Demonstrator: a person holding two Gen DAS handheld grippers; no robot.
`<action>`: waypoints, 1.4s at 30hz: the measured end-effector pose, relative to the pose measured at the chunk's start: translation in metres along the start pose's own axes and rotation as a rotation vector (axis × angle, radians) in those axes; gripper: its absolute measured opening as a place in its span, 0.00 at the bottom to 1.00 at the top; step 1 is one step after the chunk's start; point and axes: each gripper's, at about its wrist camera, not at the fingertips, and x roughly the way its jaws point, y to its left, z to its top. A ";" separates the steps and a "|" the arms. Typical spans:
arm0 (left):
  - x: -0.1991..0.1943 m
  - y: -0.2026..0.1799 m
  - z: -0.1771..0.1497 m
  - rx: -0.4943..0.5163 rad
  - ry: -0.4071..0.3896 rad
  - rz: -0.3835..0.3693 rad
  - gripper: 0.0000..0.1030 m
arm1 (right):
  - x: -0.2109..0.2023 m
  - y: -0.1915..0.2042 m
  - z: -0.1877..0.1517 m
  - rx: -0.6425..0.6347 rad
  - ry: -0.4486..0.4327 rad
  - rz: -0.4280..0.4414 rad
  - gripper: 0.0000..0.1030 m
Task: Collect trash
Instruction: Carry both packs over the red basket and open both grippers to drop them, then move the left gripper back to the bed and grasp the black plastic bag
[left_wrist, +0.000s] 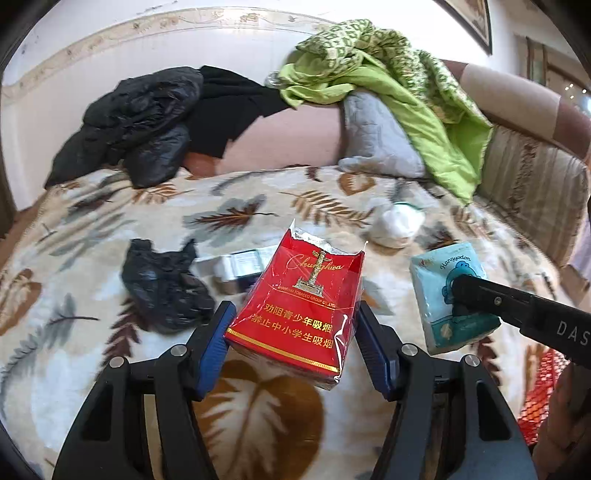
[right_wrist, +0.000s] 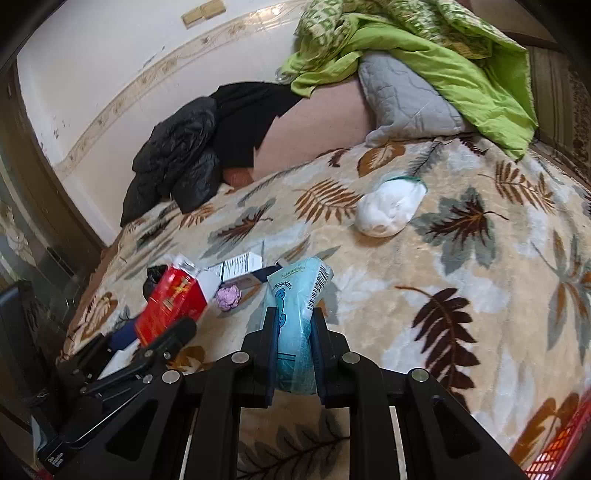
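Note:
My left gripper (left_wrist: 293, 310) is shut on a red cigarette pack (left_wrist: 295, 295) with a torn-open top, its blue pads pressing both sides. The pack hangs tilted above the leaf-patterned blanket (left_wrist: 92, 229). In the right wrist view my right gripper (right_wrist: 294, 314) is shut on a light blue tissue pack (right_wrist: 295, 295), also held off the blanket. The left wrist view shows the same tissue pack (left_wrist: 439, 280) to the right of the red pack. A crumpled black plastic bag (left_wrist: 162, 284), a white wad (right_wrist: 388, 208) and a small purple wad (right_wrist: 228, 297) lie on the blanket.
A white and blue box (right_wrist: 240, 267) lies behind the red pack. Black jackets (left_wrist: 136, 118), a grey pillow (left_wrist: 376, 136) and a green quilt (left_wrist: 406, 74) are piled along the wall. A red mesh basket (right_wrist: 561, 450) shows at the lower right edge.

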 end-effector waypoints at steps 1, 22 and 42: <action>-0.001 -0.003 0.000 -0.003 0.002 -0.025 0.62 | -0.004 -0.002 -0.002 0.007 0.002 0.004 0.17; -0.072 -0.232 -0.017 0.231 0.132 -0.516 0.62 | -0.239 -0.192 -0.055 0.322 -0.142 -0.178 0.17; -0.051 -0.364 -0.051 0.453 0.318 -0.560 0.69 | -0.273 -0.269 -0.102 0.494 -0.129 -0.281 0.32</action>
